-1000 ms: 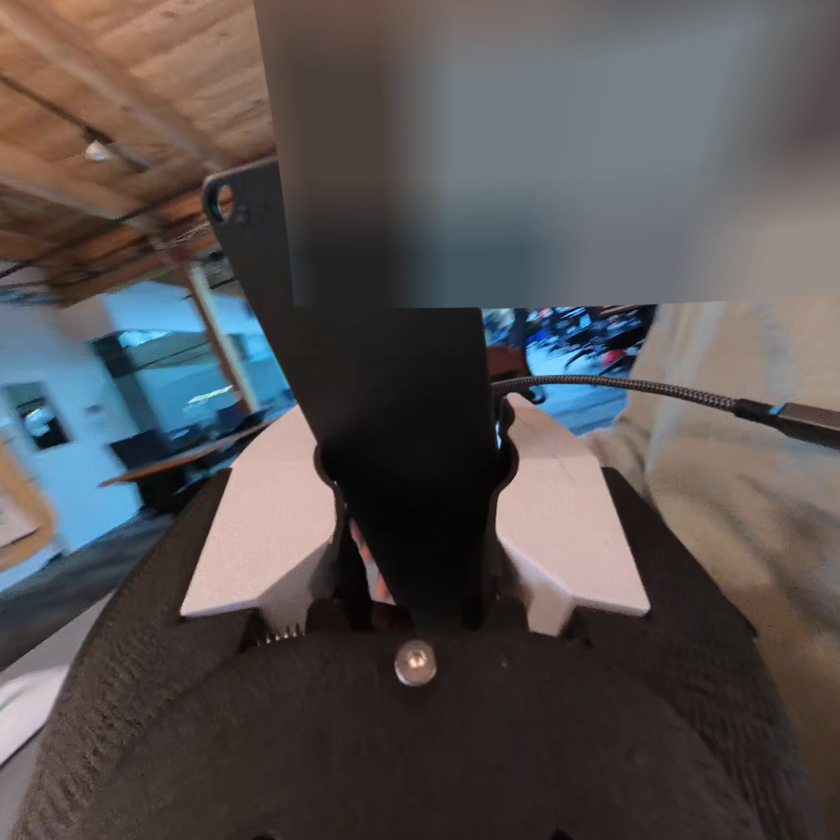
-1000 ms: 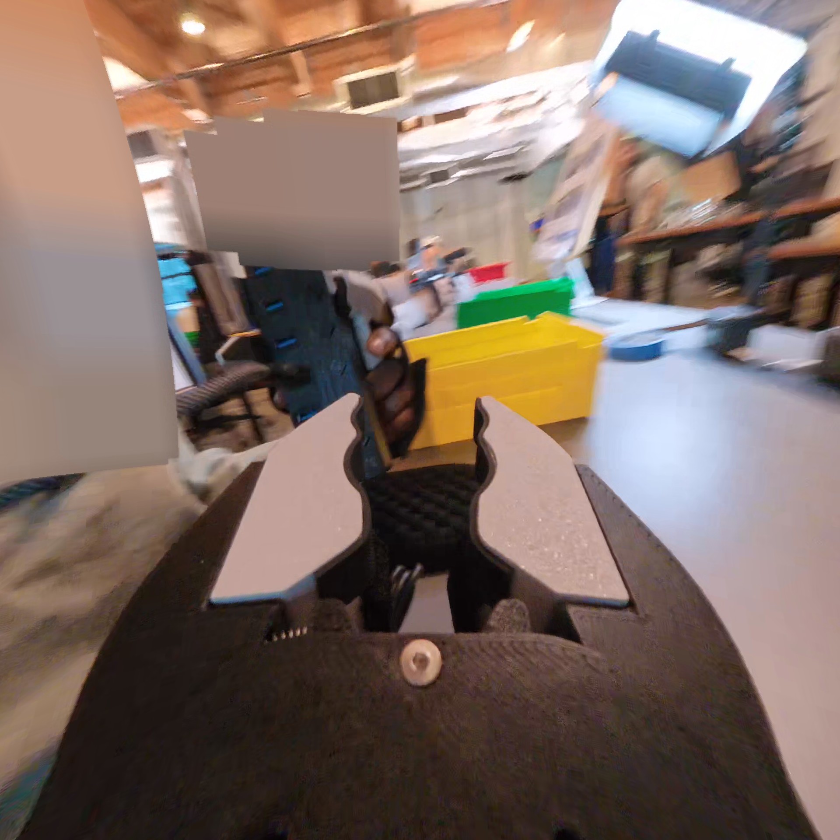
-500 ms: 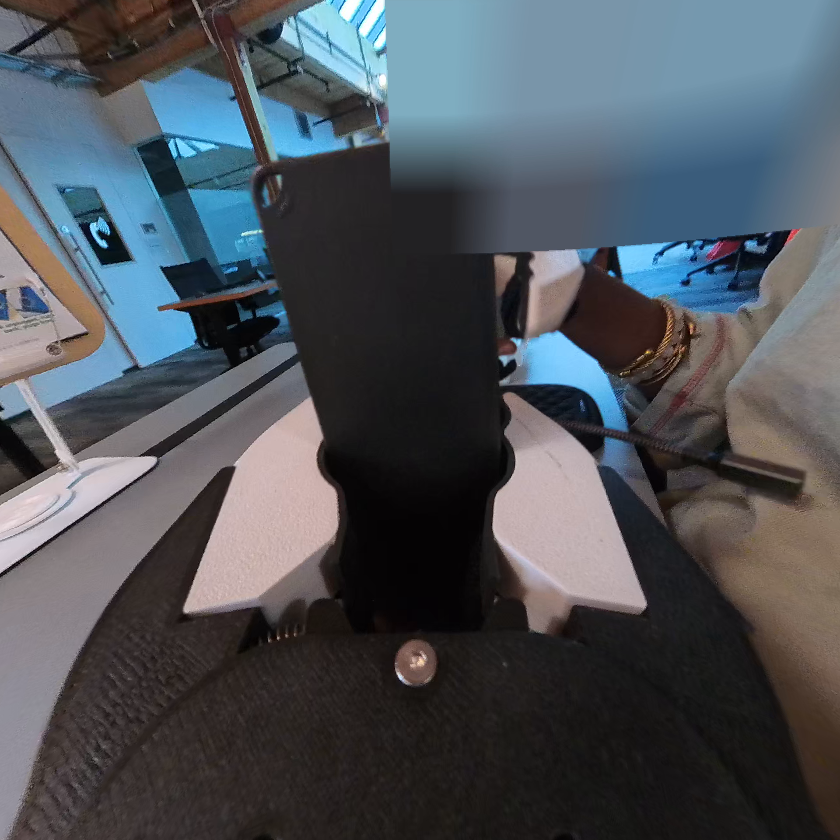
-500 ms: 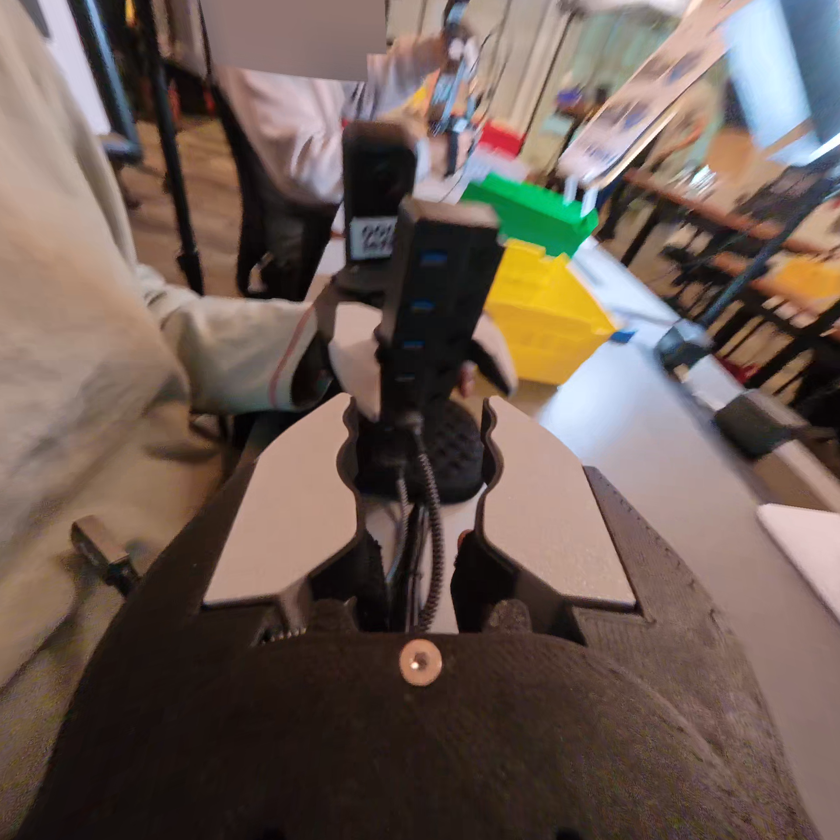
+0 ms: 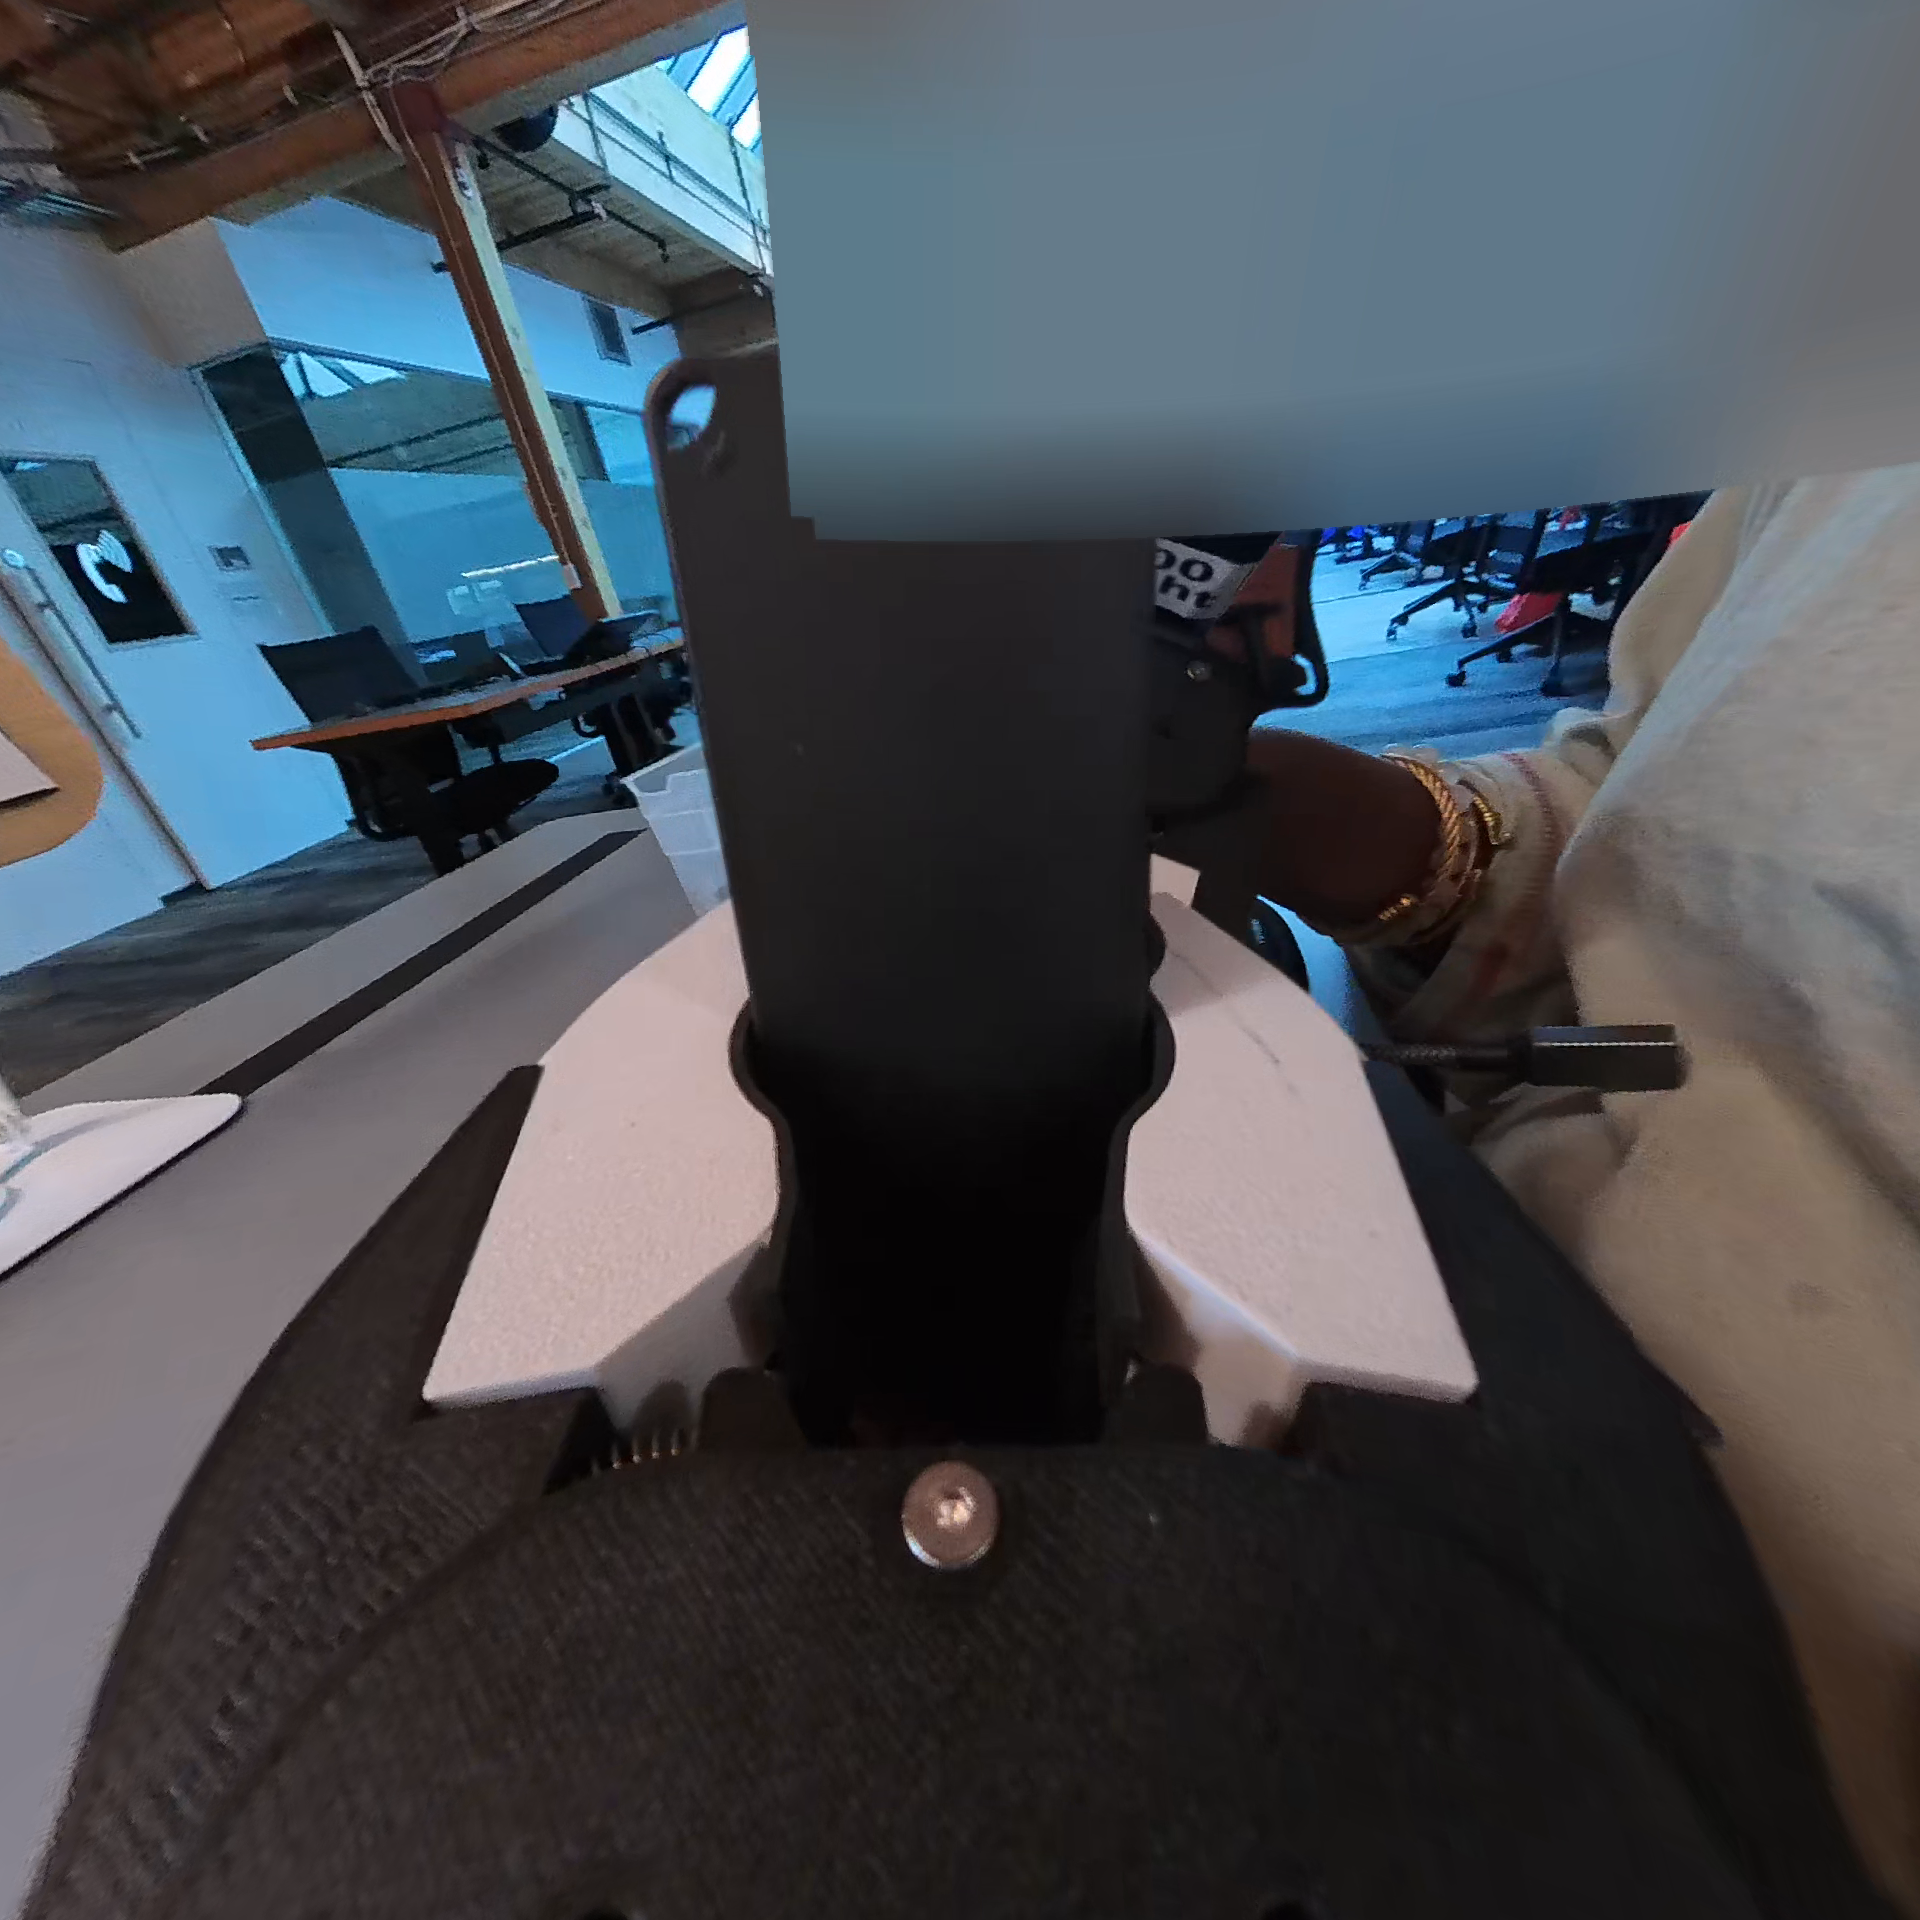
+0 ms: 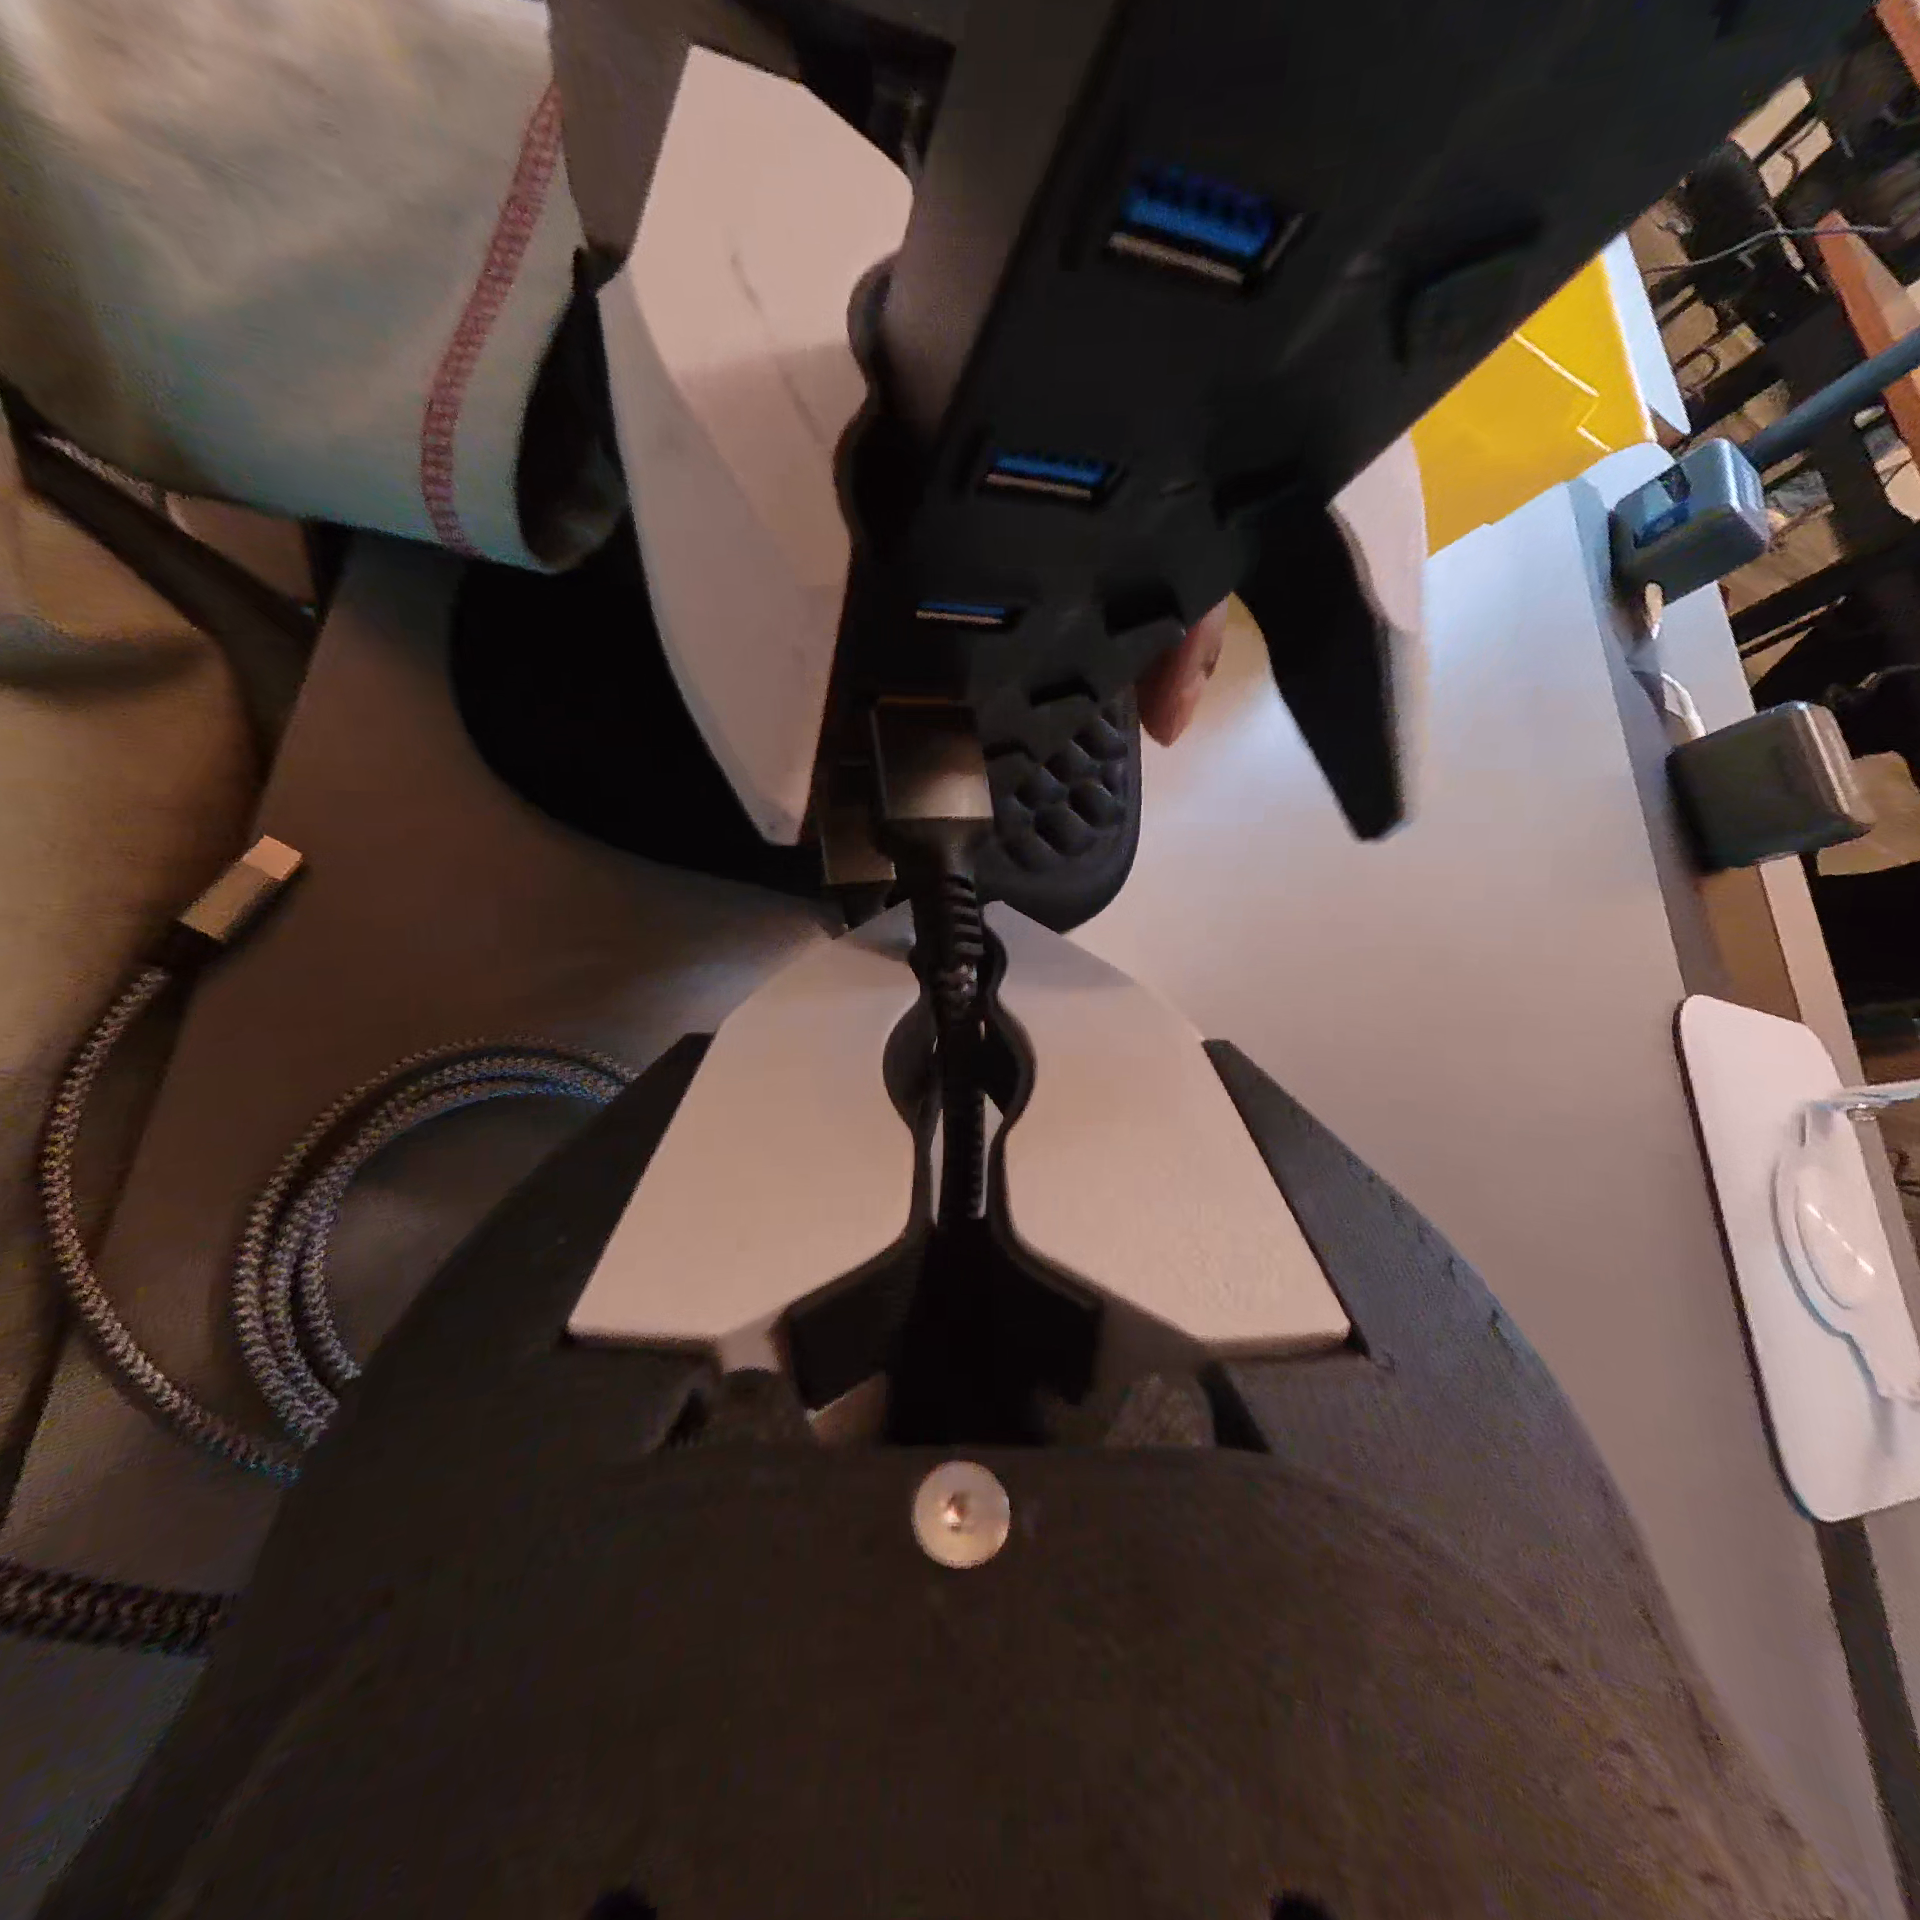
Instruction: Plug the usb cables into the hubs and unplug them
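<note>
Holding: left gripper point(image 5: 951, 1039) clamped on rigid black USB hub point(image 5: 925, 790), upright above the table. Right gripper point(image 6: 961, 997) pinches the braided USB cable point(image 6: 958, 1039) just behind its plugged connector point(image 6: 920, 769); limp cord, better gripped at stiff plug.

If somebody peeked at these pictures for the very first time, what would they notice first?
Probably the black hub with bright blue ports, standing up in the left gripper. Next, the right gripper pinching the braided cable just below its plug, which sits in the hub's bottom end.
</note>
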Motion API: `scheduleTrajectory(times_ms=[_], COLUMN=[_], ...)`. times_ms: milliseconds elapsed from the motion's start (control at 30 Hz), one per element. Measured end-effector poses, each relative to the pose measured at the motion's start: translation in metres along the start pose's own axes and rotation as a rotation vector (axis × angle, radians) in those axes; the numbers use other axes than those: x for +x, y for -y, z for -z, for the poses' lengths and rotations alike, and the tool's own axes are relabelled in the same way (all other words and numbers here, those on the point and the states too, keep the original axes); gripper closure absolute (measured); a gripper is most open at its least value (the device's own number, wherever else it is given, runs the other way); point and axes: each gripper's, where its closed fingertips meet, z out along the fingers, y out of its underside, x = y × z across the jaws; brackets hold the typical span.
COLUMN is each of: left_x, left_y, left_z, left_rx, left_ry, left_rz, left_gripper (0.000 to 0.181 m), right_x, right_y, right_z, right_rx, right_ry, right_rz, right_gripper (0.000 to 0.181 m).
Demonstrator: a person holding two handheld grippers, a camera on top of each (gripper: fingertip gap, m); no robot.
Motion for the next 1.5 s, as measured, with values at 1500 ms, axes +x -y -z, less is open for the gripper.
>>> scheduleTrajectory(times_ms=[1500], left_x=[0.017], left_y=[-0.021], left_z=[0.008], left_rx=[-0.064], left_ry=[-0.146], left_rz=[-0.032], left_gripper=[0.116], right_x=[-0.016], right_y=[0.036], right_z=[0.016], right_rx=[0.308], right_ry=[0.177], right_rz=[-0.084], right_gripper=[0.165])
